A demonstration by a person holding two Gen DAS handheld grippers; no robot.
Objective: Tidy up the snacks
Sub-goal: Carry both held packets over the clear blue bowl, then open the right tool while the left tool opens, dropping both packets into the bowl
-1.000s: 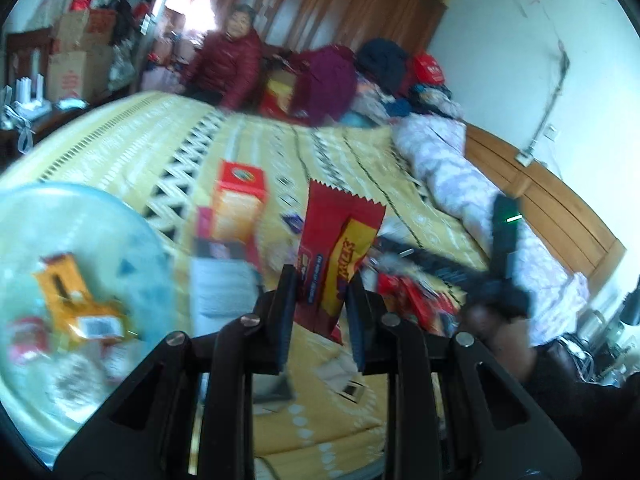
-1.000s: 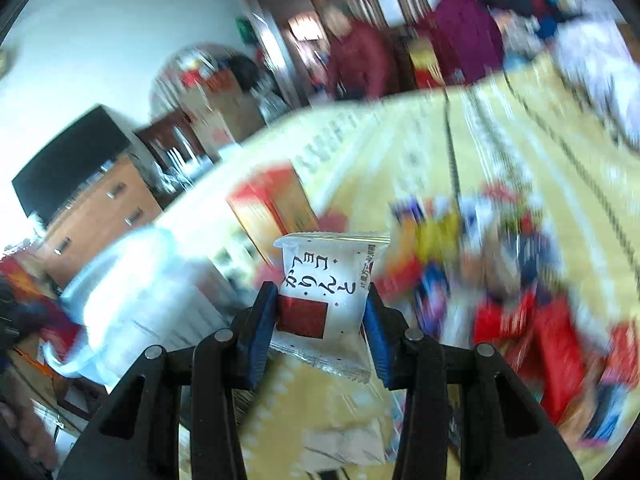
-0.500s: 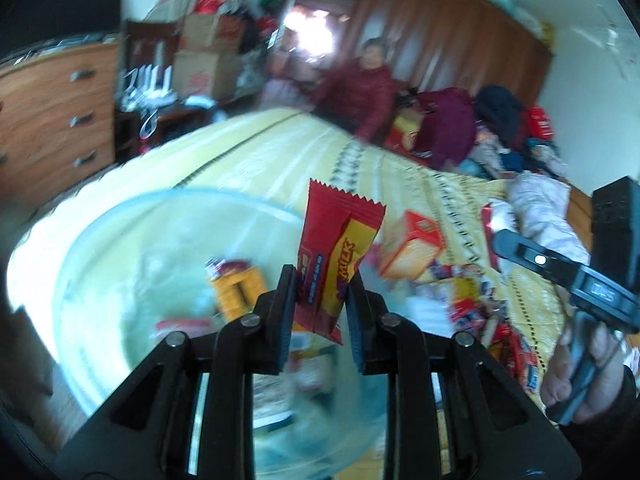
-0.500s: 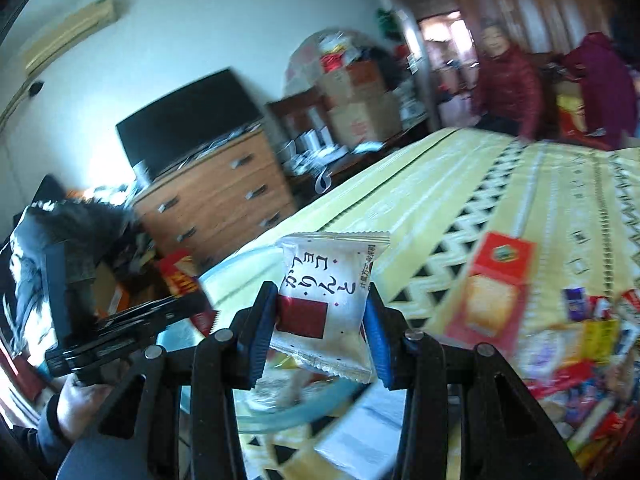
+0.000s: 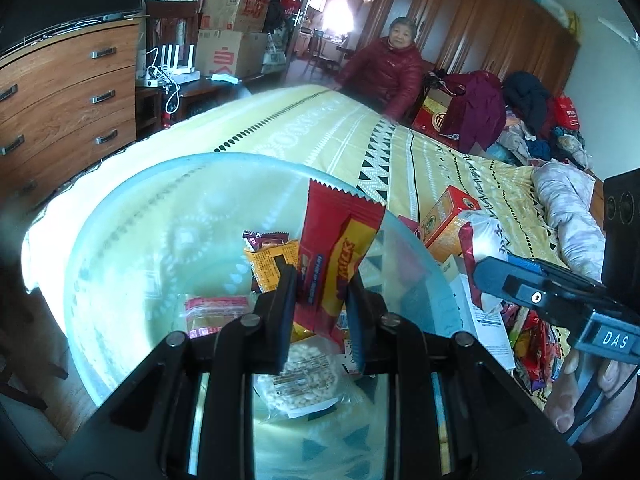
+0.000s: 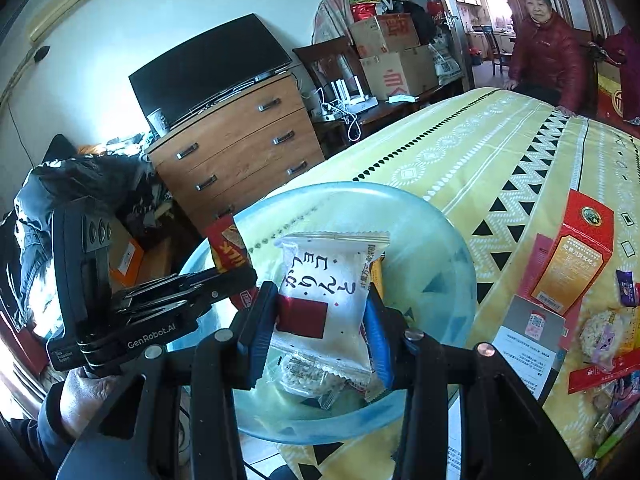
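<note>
Dresser: I see a wooden chest of drawers (image 6: 240, 148) left of the bed.
Television: a dark screen (image 6: 208, 68) sits on top of it.
Boxes: cardboard cartons (image 5: 232, 32) stacked by the doorway.
Onlooker: a woman in a red jacket (image 5: 386, 70) beside the bed's far end.
Wardrobe: dark wood (image 5: 472, 16) behind her.

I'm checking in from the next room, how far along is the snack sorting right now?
Partly done. A few packets, including a puffed rice cake, already lie in the clear bowl. In hand: the left gripper holds a red snack bar and the right gripper a white packet, both over the bowl. Left: a pile of snacks and an orange box on the bedspread.
</note>
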